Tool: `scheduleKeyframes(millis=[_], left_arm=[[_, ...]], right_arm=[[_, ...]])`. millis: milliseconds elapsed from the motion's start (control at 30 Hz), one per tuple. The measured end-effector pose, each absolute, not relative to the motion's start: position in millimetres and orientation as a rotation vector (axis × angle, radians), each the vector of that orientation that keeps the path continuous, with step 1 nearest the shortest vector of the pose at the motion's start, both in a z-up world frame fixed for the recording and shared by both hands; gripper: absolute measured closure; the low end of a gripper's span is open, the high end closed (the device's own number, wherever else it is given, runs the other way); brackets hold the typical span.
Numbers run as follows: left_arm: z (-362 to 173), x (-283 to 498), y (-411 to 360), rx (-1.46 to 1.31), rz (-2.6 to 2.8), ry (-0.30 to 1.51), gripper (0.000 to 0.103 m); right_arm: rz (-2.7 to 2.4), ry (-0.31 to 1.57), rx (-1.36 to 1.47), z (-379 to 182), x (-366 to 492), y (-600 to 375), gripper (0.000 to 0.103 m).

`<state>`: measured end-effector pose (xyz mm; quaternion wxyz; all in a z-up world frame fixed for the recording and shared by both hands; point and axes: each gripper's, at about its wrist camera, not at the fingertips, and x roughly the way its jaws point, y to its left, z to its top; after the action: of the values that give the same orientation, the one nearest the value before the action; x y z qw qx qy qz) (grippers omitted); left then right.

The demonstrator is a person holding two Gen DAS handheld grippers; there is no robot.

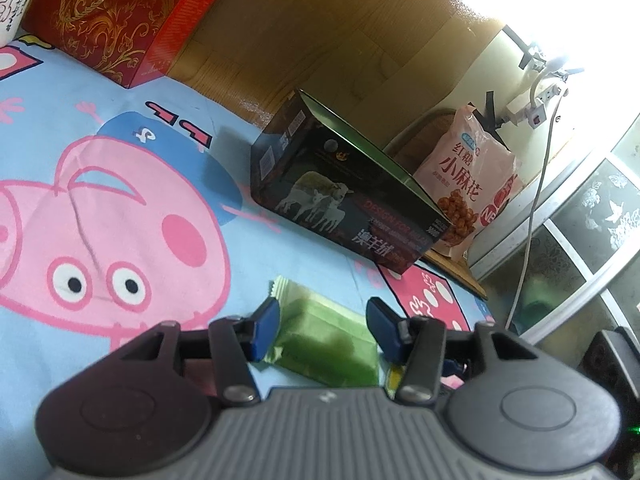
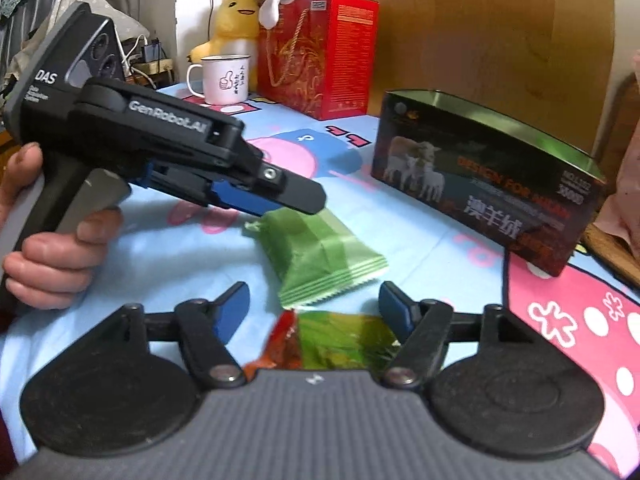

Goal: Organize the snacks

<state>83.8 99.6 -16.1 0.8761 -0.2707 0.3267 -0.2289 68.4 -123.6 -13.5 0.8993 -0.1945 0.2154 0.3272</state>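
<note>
A green sealed snack packet [image 2: 320, 256] lies flat beside a red-green wrapped snack [image 2: 340, 340].

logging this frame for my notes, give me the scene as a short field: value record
surface: cartoon pig cloth
left gripper: open, fingers either side of green snack packet, not closed on it
right gripper: open, above red-green packet
open box: dark sheep-print box, lying beyond the packets
background: red gift box, white mug, pink snack bag

Left tongs [image 2: 296, 204] touch green snack packet [image 2: 320, 256] beside dark box [image 2: 480, 184]
</note>
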Motion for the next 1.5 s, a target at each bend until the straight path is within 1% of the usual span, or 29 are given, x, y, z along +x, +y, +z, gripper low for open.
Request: scheduleKeyframes(millis=[267, 567, 600, 633, 667, 700, 733, 833, 867, 900, 933, 1233, 1367, 1500], left_arm=[[-8.3, 77.3, 115.7, -0.629, -0.490, 0.678, 0.052], [-2.7, 79.8, 103.4, -0.540, -0.451, 0.703, 0.051], [-5.8, 84.3, 101.7, -0.534, -0.446, 0.720, 0.052], [-9.3, 88.6, 98.1, -0.523, -0.446, 0.744, 0.057], [-10.5, 89.1, 93.9, -0.504, -0.449, 0.737, 0.057], [-9.1, 87.9, 89.6, -0.477, -0.443, 0.735, 0.057], [-7.5, 86.7, 85.8, -0.451, -0.441, 0.737, 0.059], [-7.1, 85.5, 88.4, -0.465, -0.434, 0.745, 0.062], [-7.1, 85.9, 91.5, -0.488, -0.436, 0.750, 0.067], [-6.4, 86.4, 93.6, -0.509, -0.453, 0.750, 0.070], [-3.5, 85.4, 94.1, -0.516, -0.457, 0.743, 0.070], [47.0, 100.5, 77.0, -0.454, -0.498, 0.624, 0.070], [73.9, 123.0, 58.5, -0.398, -0.527, 0.568, 0.070], [86.4, 155.3, 39.6, -0.367, -0.547, 0.542, 0.070]], right_arm=[[0.680, 0.444, -0.426, -11.1, 70.9, -122.1, 0.026], [0.704, 0.452, -0.429, -9.8, 78.7, -117.5, 0.026], [0.710, 0.464, -0.422, -9.5, 80.9, -116.1, 0.028], [0.722, 0.477, -0.407, -8.9, 83.1, -115.2, 0.032], [0.735, 0.483, -0.391, -8.1, 84.6, -114.0, 0.036], [0.729, 0.475, -0.389, -7.6, 85.0, -111.7, 0.042], [0.712, 0.456, -0.401, -7.5, 84.0, -109.1, 0.055], [0.699, 0.437, -0.397, -7.0, 84.4, -109.3, 0.059], [0.697, 0.432, -0.387, -6.9, 84.0, -110.8, 0.059], [0.694, 0.423, -0.380, -6.1, 83.1, -112.4, 0.064], [0.689, 0.409, -0.377, -4.4, 81.4, -112.9, 0.066], [0.616, 0.227, -0.352, 28.0, 76.3, -123.1, 0.066], [0.570, 0.160, -0.348, 50.9, 89.9, -131.8, 0.066], [0.536, 0.119, -0.355, 68.7, 116.3, -141.5, 0.067]])
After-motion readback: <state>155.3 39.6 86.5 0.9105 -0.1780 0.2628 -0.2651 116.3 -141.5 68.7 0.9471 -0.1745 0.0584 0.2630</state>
